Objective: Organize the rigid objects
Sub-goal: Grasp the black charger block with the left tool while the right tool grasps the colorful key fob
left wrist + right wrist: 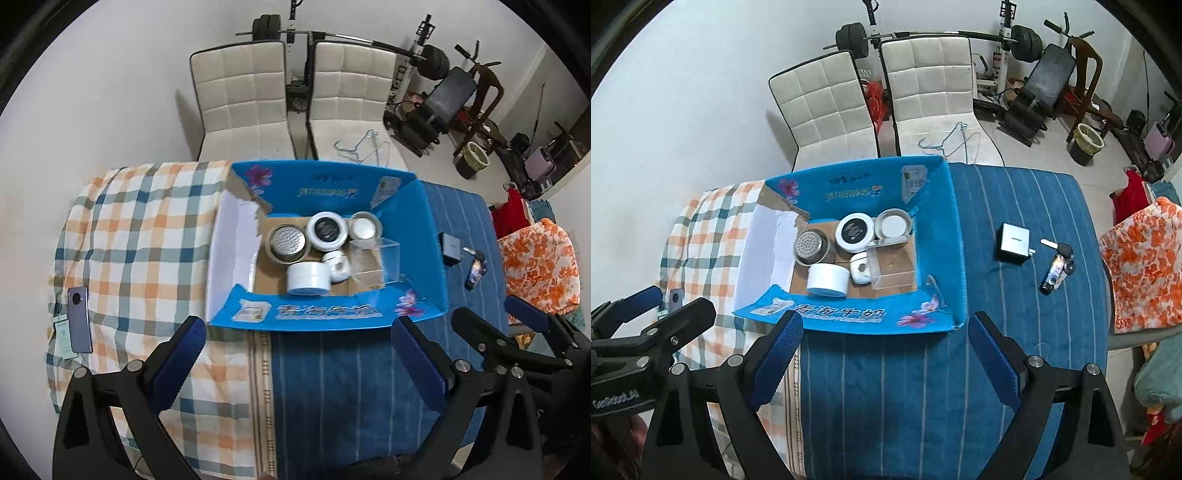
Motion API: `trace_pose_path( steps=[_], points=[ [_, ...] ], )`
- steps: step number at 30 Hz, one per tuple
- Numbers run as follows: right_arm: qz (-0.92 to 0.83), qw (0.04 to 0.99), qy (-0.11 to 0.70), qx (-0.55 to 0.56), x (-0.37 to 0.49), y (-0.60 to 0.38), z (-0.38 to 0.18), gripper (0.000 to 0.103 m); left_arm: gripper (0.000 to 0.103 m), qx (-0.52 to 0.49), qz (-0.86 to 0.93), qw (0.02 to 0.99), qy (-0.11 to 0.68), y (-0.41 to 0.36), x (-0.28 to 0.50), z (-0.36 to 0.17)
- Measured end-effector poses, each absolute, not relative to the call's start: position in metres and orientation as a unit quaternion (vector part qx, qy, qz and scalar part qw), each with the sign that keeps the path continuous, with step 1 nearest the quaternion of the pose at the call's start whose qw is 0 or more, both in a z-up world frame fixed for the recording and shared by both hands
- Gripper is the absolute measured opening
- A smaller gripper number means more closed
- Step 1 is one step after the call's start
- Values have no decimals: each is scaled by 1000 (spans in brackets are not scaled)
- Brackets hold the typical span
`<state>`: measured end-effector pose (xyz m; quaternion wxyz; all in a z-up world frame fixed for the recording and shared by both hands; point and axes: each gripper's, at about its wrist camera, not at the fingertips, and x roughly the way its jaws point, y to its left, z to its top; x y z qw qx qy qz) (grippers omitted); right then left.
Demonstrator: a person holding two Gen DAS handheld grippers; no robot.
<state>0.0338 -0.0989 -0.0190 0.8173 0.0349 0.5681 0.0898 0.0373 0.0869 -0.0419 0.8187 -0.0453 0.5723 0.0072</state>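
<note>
A blue cardboard box point(325, 317) point(849, 317) lies open on the cloth-covered table. Inside it are a metal strainer cup point(287, 242) point(812, 245), a round white tin with a black lid point(328, 230) point(854, 230), a small metal tin point(364, 226) point(893, 225), a white tub point(308, 278) point(828, 280), a small white jar point(338, 265) point(860, 271) and a clear plastic box point(375, 258) point(892, 267). My left gripper point(303, 354) hangs open and empty above the box's near wall. Beside it, my right gripper point(886, 354) is open and empty too.
A grey charger point(1013, 243) and a bunch of keys point(1057, 269) lie on the blue striped cloth right of the box. A phone point(79, 319) rests on the checked cloth at the left. Two white chairs point(240, 96) stand behind the table, with gym gear beyond.
</note>
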Motion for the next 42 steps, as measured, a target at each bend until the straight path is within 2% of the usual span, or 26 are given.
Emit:
trace_pose_path(
  steps=[7, 13, 14, 16, 19, 23, 25, 27, 30, 34, 36, 38, 40, 41, 42],
  points=[
    [40, 811, 578, 82, 55, -193, -35, 93, 103, -39, -33, 821, 568, 13, 68, -45],
    [-45, 792, 591, 147, 83, -317, -84, 92, 103, -24, -100, 818, 566, -87, 118, -70],
    [-56, 790, 592, 152, 88, -331, -94, 89, 103, -20, -110, 816, 567, -104, 129, -77],
    [-82, 776, 603, 168, 103, -363, -123, 76, 103, -13, -121, 809, 575, -136, 153, -96],
    [-94, 742, 630, 210, 128, -398, -172, 67, 103, 3, -121, 795, 595, -177, 188, -132],
    [-91, 720, 647, 235, 154, -414, -220, 64, 103, 20, -116, 770, 628, -207, 219, -180],
    [-84, 709, 656, 244, 161, -412, -240, 48, 102, 36, -110, 753, 648, -219, 233, -208],
    [-83, 697, 664, 259, 165, -412, -259, 43, 102, 47, -107, 739, 664, -225, 238, -232],
    [-79, 696, 663, 264, 171, -410, -274, 42, 96, 58, -103, 716, 688, -228, 241, -264],
    [-65, 694, 671, 252, 180, -400, -289, 42, 96, 36, -100, 701, 706, -224, 244, -284],
    [-72, 702, 676, 215, 185, -389, -287, 42, 83, 39, -98, 695, 712, -223, 245, -292],
    [-80, 701, 685, 179, 190, -379, -288, 42, 79, 39, -99, 700, 706, -222, 245, -293],
    [-94, 699, 693, 147, 192, -373, -288, 30, 62, 43, -113, 695, 709, -226, 243, -295],
    [-98, 698, 696, 138, 192, -372, -288, 29, 54, 45, -118, 694, 709, -228, 242, -295],
    [-97, 698, 696, 137, 191, -372, -287, 29, 54, 59, -116, 697, 705, -231, 239, -294]
  ],
)
